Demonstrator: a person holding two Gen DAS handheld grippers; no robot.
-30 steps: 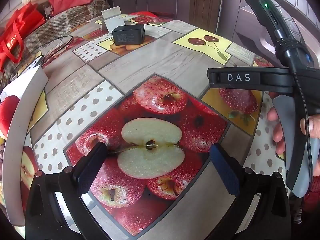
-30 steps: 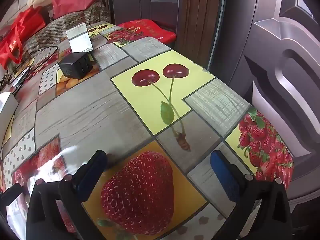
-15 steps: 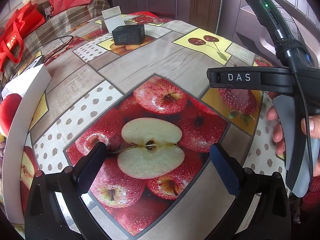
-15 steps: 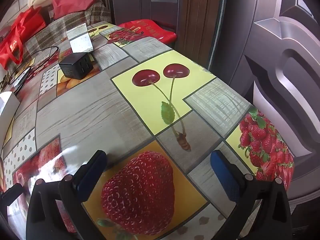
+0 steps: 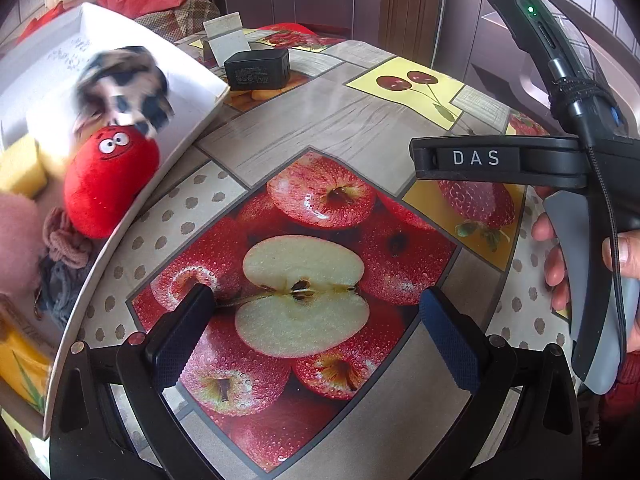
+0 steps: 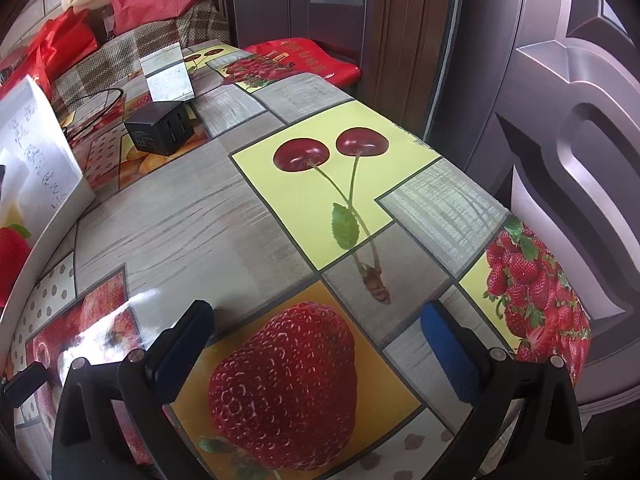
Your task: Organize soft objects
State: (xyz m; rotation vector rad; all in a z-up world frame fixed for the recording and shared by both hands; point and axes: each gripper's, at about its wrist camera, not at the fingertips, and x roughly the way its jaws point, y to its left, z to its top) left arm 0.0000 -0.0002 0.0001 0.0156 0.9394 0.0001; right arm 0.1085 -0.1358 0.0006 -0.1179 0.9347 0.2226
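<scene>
Left gripper [image 5: 312,326]: jaws wide apart, nothing between them; poised over the halved-apple print on the tablecloth [image 5: 340,128].

Right gripper [image 6: 314,344]: jaws wide apart, empty; over the strawberry print, to the right of the apple panel. Seen side-on in the left wrist view, "DAS" label on the body, gripped by a hand [image 5: 560,264] at the table's right edge.

White box [image 5: 192,112]: left of the apple panel, tilted, open side toward the left camera, near corner close to the left gripper's left finger. Printed characters on its white inner flap.

Contents of the box, nearest first:
- yellow packet [image 5: 16,364], lowest corner, partly cut off by the frame;
- grey fabric piece [image 5: 60,288] and pinkish-brown scrunchie [image 5: 66,238], bunched together against the box wall;
- pink fluffy item [image 5: 16,240], at the frame's left edge;
- red plush toy [image 5: 106,182] with cartoon eyes, resting against the box wall;
- yellow sponge block [image 5: 20,168], left of the red plush;
- spotted plush [image 5: 124,88], blurred, above the red plush, touching its top; kind not discernible.

Black charger block [image 5: 258,68]: beyond the box's far corner, flat on the tablecloth.

Small white card stand [image 5: 226,38]: just behind the charger.

Red bag [image 6: 304,58]: past the table's far edge, by the door.
</scene>
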